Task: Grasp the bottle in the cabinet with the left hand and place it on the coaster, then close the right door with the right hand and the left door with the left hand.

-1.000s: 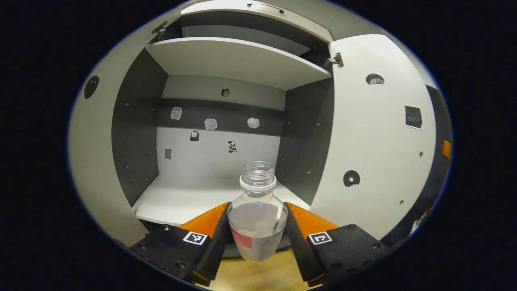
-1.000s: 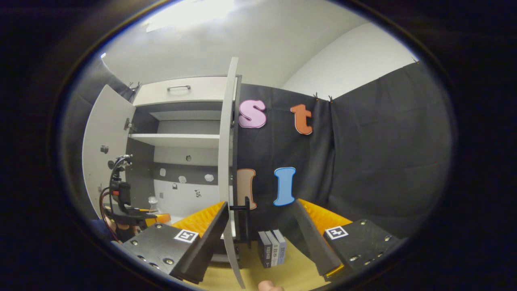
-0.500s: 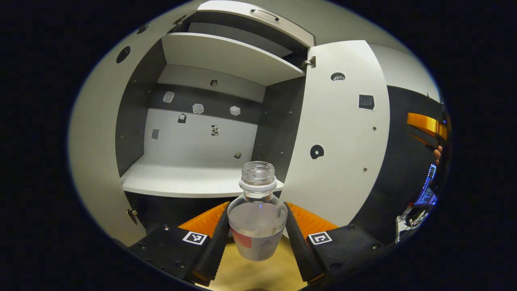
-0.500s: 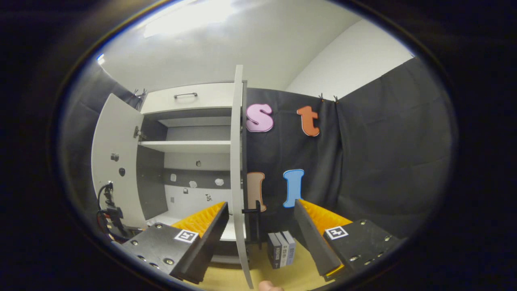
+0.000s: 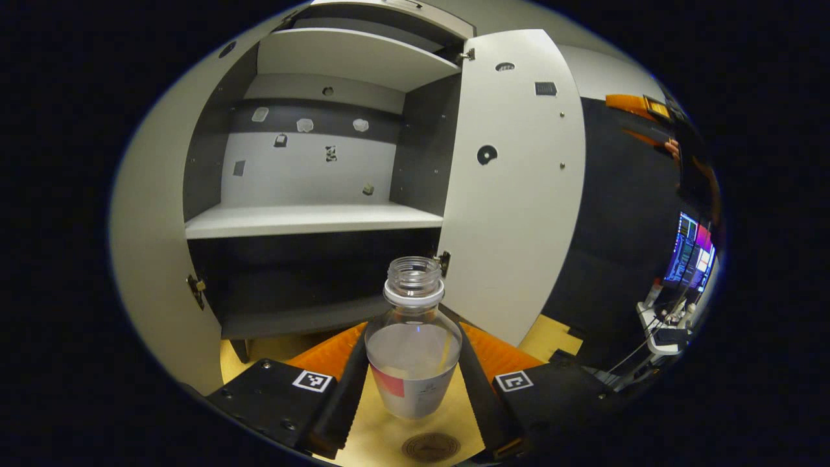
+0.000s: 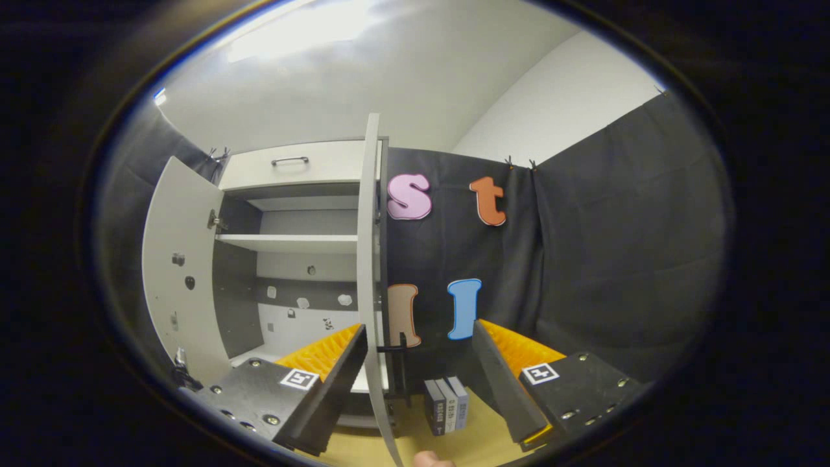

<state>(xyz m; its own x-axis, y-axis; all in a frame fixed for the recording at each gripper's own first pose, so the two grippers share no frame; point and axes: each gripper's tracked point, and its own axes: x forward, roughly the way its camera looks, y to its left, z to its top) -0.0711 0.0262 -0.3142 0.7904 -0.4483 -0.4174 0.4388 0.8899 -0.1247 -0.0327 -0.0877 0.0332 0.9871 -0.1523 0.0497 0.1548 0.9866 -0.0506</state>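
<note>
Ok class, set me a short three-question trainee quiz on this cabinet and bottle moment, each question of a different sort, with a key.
1. True or false: the left gripper grips the bottle with both fingers.
2. Multiple choice: the coaster lies A) on the cabinet shelf, B) on the wooden table below the bottle, C) on the books.
3. Fill in: the right gripper is ____, its fingers either side of the right door edge.

Key: 1 true; 2 B; 3 open.
</note>
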